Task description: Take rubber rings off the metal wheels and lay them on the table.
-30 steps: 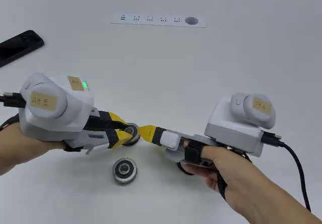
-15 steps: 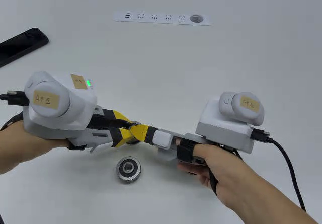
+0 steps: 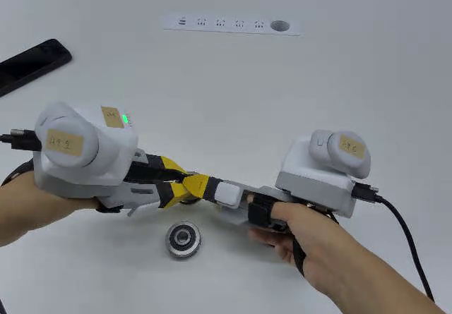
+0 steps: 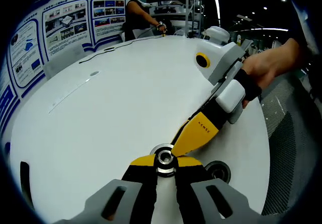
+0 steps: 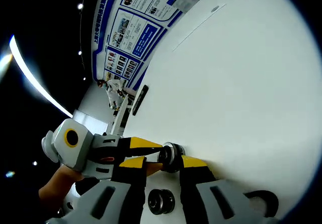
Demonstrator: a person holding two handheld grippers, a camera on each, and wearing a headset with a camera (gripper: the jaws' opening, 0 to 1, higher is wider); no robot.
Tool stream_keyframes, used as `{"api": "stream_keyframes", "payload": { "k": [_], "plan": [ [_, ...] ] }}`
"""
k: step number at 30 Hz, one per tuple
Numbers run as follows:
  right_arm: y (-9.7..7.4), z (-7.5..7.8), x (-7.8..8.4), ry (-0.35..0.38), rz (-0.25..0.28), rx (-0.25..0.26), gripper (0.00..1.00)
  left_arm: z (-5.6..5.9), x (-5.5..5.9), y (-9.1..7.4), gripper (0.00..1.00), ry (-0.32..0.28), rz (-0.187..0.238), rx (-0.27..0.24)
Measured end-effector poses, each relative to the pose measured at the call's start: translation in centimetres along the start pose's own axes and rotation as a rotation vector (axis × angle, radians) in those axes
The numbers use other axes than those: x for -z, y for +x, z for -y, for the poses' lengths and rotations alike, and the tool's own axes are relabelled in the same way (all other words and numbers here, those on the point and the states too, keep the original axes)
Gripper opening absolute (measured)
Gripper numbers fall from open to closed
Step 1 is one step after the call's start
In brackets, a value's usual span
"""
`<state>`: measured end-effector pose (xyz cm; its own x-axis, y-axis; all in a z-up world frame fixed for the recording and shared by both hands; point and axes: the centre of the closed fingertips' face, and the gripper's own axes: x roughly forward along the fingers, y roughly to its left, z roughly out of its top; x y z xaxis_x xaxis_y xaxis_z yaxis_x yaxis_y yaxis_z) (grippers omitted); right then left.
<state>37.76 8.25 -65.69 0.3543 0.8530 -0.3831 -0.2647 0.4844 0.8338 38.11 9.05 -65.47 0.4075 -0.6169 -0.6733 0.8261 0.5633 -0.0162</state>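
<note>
My left gripper (image 3: 182, 190) is shut on a small metal wheel (image 4: 164, 158) with a black rubber ring on its rim, held just above the white table (image 3: 233, 102). From the right, my right gripper (image 3: 196, 185) meets that wheel; in the right gripper view its yellow jaws stand either side of the wheel (image 5: 171, 156) and press on the rim. A second wheel (image 3: 183, 239) with its ring lies flat on the table just below both grippers, and is the wheel (image 5: 161, 201) low in the right gripper view.
A white power strip (image 3: 233, 24) lies at the far side of the table. A black phone (image 3: 32, 63) rests at the left edge. A black cable (image 3: 406, 236) trails from the right gripper. A black loop (image 5: 264, 199) lies near my right hand.
My right gripper has moved left until its yellow tips reached the wheel held by the left gripper. In the last half second both grippers have barely moved.
</note>
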Motion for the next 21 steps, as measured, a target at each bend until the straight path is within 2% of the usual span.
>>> {"api": "stream_keyframes", "payload": {
  "k": [13, 18, 21],
  "plan": [
    [-0.55, 0.06, -0.27, 0.012, 0.002, -0.013, 0.21, 0.05, -0.05, -0.01, 0.12, 0.003, -0.002, -0.004],
    [-0.51, 0.37, -0.48, 0.026, 0.003, -0.005, 0.16, 0.08, -0.04, -0.04, 0.12, 0.004, -0.004, -0.004],
    [-0.45, 0.91, -0.4, 0.018, -0.001, 0.019, 0.09, 0.1, -0.05, -0.05, 0.12, 0.004, -0.004, -0.004]
  ]
}}
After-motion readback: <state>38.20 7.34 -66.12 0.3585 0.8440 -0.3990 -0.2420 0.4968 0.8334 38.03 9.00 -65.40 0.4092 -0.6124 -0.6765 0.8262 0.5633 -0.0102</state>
